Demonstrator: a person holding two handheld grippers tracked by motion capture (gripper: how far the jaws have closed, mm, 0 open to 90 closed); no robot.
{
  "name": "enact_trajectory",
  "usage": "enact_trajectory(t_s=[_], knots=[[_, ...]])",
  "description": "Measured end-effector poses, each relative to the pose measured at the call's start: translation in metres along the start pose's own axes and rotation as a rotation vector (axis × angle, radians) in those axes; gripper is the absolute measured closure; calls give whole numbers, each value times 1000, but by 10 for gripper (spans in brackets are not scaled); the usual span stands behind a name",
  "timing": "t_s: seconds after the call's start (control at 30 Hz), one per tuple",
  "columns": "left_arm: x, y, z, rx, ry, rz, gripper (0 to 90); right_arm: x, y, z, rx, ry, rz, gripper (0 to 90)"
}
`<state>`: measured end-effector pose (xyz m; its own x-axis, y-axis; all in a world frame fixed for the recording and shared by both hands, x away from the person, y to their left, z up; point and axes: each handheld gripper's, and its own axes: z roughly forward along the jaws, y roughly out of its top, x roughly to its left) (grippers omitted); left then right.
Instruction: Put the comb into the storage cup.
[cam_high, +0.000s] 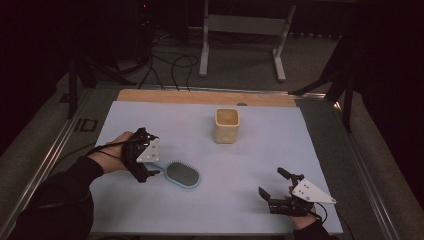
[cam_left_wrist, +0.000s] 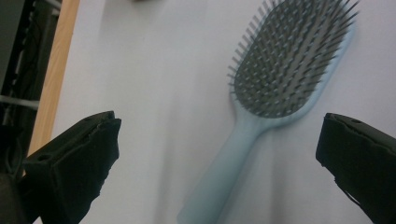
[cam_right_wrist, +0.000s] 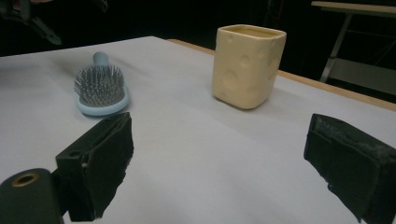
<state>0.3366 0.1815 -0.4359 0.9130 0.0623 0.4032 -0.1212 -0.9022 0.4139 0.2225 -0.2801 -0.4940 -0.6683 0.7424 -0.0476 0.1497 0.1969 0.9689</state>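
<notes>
Currently: left hand-held gripper (cam_high: 150, 172) poised over the hairbrush handle, jaws released.

I see the light-blue hairbrush (cam_high: 181, 173) lying flat on the worktop (cam_high: 260, 150), bristles up, at about 8 o'clock from the yellow cup (cam_high: 227, 125) and well apart from it. In the left gripper view the handle (cam_left_wrist: 224, 168) runs between my spread jaws, nearer the right one, untouched. Risk, as I judge it: the handle is thin and smooth, so an off-centre closure could pivot the brush or skid it across the sheet; descending too low could jam the jaw tips into the worktop. My right hand-held gripper (cam_high: 274, 192) rests released at 5 o'clock, empty.
</notes>
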Motion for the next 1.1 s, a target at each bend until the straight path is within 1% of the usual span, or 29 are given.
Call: enact_trajectory(t_s=[0.03, 0.07, 0.1, 0.13, 0.17, 0.2, 0.23, 0.3, 0.33, 0.37, 0.43, 0.47, 0.5, 0.57, 0.6, 0.63, 0.7, 0.73, 0.77, 0.8, 0.83, 0.87, 0.9, 0.97, 1.0, 1.03, 1.07, 1.1], knots=[[0, 0, 2, 12, 7, 10, 0, 0, 0, 0, 1, 1, 2, 81], [-1, 0, 5, 27, -26, 13, 0, -1, 0, 0, 0, 1, 2, 81], [-1, 0, 7, 30, -22, 26, 0, -1, -1, 0, 0, 0, 1, 81], [-2, 0, 9, 38, -26, 27, 0, -1, 0, 0, 1, -1, 0, 81], [-2, 1, 10, 47, -48, 31, 0, -1, 0, 0, 0, 0, 1, 81], [-2, 1, 11, 57, -40, 47, 0, -1, 0, 0, 0, -1, -3, 81], [-2, 2, 12, 65, -52, 47, 0, -1, 0, 0, 1, -1, 0, 81], [-1, 2, 14, 68, -53, 59, 0, -1, 0, 0, 1, 0, -1, 81], [-1, 2, 15, 71, -66, 58, 0, 0, 0, 0, 2, -1, 2, 81], [0, 2, 16, 75, -63, 64, 0, -1, -1, 0, 0, -1, 0, 81], [1, 3, 17, 82, -79, 66, 0, -1, -1, 1, 0, -1, 1, 81], [1, 3, 18, 92, -69, 75, 0, -1, -1, 1, 2, -1, 3, 81], [2, 4, 19, 101, -75, 75, 0, -1, -1, 1, 3, 0, 4, 81], [4, 4, 20, 104, -66, 87, 4, -1, -1, 1, 5, 1, 5, 81], [5, 5, 21, 105, -79, 85, 4, -1, -1, 1, 5, 2, 6, 81], [5, 5, 22, 104, -76, 89, 4, -1, -1, 1, 3, 2, 6, 81], [6, 5, 24, 105, -93, 88, 4, -1, -1, 1, 2, 1, 6, 81], [6, 6, 26, 112, -86, 99, 4, -1, -1, 1, 2, 2, 7, 81], [6, 6, 27, 119, -102, 104, 5, -1, -1, 1, 4, 1, 6, 81], [6, 6, 29, 126, -98, 123, 8, -1, -1, 1, 4, 2, 6, 81], [5, 7, 30, 134, -102, 127, 15, -1, -1, 1, 5, 3, 8, 81], [5, 7, 31, 132, -120, 124, 29, 0, -1, 1, 7, 2, 11, 81], [5, 8, 33, 133, -112, 133, 31, -1, -1, 1, 6, 4, 12, 81], [7, 9, 35, 134, -128, 133, 51, -1, -1, 1, 6, 5, 8, 81], [7, 9, 36, 134, -126, 143, 56, -1, -1, 1, 3, 5, 7, 81], [8, 10, 37, 136, -138, 142, 70, -1, -1, 1, 2, 6, 6, 81], [7, 10, 39, 143, -135, 156, 78, -1, -1, 1, 1, 6, 6, 81], [7, 10, 40, 145, -144, 168, 89, -1, -1, 1, 1, 6, 6, 81]])
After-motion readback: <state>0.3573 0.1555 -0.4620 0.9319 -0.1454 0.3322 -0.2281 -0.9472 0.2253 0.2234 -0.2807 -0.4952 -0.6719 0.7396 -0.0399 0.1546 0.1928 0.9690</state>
